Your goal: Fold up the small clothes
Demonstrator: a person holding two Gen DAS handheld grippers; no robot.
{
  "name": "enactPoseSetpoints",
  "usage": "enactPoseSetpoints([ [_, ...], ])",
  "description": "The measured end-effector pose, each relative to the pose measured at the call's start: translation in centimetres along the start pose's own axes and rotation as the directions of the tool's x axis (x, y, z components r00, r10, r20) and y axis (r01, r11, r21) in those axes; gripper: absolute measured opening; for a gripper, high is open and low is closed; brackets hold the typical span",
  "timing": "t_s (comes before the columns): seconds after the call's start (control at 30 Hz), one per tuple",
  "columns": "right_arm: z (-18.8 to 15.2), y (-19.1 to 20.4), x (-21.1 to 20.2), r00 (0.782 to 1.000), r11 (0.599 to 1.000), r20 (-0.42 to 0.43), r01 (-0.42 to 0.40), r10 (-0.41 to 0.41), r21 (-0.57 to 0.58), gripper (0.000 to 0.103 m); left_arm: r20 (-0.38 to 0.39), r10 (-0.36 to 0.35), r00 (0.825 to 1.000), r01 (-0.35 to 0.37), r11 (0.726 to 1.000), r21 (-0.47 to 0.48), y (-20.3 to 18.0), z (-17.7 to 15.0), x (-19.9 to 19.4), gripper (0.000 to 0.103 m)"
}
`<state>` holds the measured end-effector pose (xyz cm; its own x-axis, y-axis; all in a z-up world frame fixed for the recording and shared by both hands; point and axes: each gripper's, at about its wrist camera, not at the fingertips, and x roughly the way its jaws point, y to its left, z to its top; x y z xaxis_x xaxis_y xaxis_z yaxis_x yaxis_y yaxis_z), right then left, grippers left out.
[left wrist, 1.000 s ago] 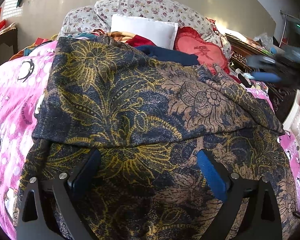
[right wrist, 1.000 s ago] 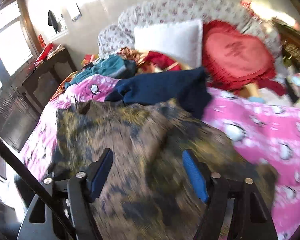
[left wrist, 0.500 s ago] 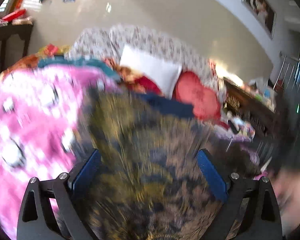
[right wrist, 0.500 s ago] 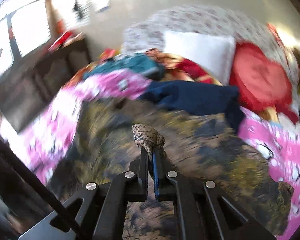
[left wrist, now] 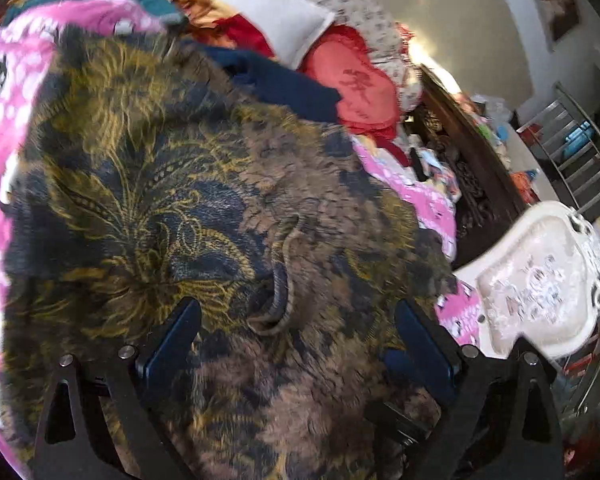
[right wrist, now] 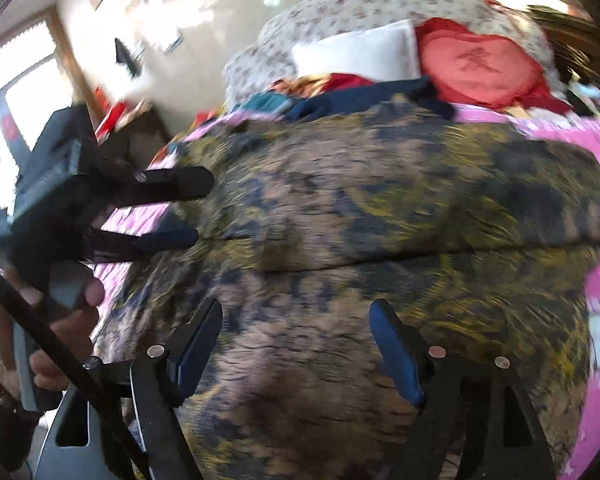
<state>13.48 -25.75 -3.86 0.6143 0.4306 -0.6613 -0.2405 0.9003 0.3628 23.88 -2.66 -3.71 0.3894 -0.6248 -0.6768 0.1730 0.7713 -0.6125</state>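
A dark blue, gold and brown flowered garment [left wrist: 203, 184] lies spread over the pink bed, folded over on itself, with the fold's edge [right wrist: 380, 256] running across the right wrist view. My left gripper [left wrist: 295, 336] hovers open just above the cloth, close to a raised crease [left wrist: 279, 292], with nothing pinched. My right gripper [right wrist: 297, 344] is above the near half of the garment [right wrist: 340, 184]; its jaws are opening and no cloth is gripped between them. The right wrist view also shows the left gripper [right wrist: 191, 210] at the cloth's left edge, held by a hand [right wrist: 67, 320].
A navy cloth [left wrist: 283, 84], a red heart cushion [left wrist: 352, 84] and a white pillow [left wrist: 267, 16] lie beyond the garment. The pink sheet [left wrist: 3, 92] shows on both sides. Dark carved furniture [left wrist: 472, 168] and a white ornate board [left wrist: 540, 276] stand to the right.
Half a second ago my right gripper was shut on a bunch of the garment; now it has let go, stands open and sits lower. My left gripper stayed open and swung towards the right.
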Motion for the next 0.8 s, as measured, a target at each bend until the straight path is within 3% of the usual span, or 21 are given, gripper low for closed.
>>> enactPoseSetpoints([
  [0.1, -2.0, -2.1, 1.0, 1.0, 0.998, -0.013, 0.0, 0.001, 0.062, 0.08, -0.027, -0.056, 0.998, 0.053, 0.994, -0.093, 1.5, 1.2, 1.5, 0.097],
  [0.17, -2.3, -2.6, 1.3, 1.0, 0.997, -0.029, -0.01, 0.012, 0.08, 0.079, -0.115, -0.09, 0.989, 0.073, 0.988, -0.139, 2.1, 1.5, 3.5, 0.097],
  [0.27, -2.2, -2.3, 1.4, 0.999, 0.997, -0.019, -0.031, 0.032, 0.066, 0.079, -0.132, -0.092, 0.987, 0.074, 0.988, -0.137, 1.9, 1.3, 4.5, 0.097],
  [0.37, -2.3, -2.5, 1.7, 0.999, 0.997, -0.019, -0.038, 0.039, 0.074, 0.079, -0.136, -0.195, 0.971, 0.173, 0.973, -0.155, 1.0, 1.0, 4.3, 0.081],
  [0.47, -2.4, -2.6, 1.6, 0.999, 0.996, -0.016, -0.046, 0.048, 0.082, 0.079, -0.158, -0.231, 0.96, 0.217, 0.971, -0.105, -0.7, 0.7, 4.2, 0.068],
  [0.6, -2.6, -2.9, 1.0, 0.999, 0.995, -0.014, -0.049, 0.05, 0.084, 0.079, -0.154, -0.203, 0.967, 0.195, 0.979, -0.062, -1.6, 1.1, 4.5, 0.053],
  [0.67, -2.6, -2.9, 1.1, 0.999, 0.995, -0.013, -0.051, 0.052, 0.086, 0.079, -0.143, -0.205, 0.968, 0.197, 0.978, -0.066, -1.5, 1.4, 4.5, 0.053],
  [0.77, -2.6, -3.0, 1.2, 0.999, 0.995, -0.013, -0.051, 0.052, 0.087, 0.079, -0.113, -0.1, 0.989, 0.097, 0.995, -0.025, -0.9, 1.8, 4.6, 0.053],
  [0.8, -2.6, -3.0, 1.2, 0.999, 0.995, -0.014, -0.051, 0.053, 0.087, 0.079, -0.127, -0.093, 0.987, 0.091, 0.996, -0.027, -0.6, 1.7, 5.0, 0.053],
])
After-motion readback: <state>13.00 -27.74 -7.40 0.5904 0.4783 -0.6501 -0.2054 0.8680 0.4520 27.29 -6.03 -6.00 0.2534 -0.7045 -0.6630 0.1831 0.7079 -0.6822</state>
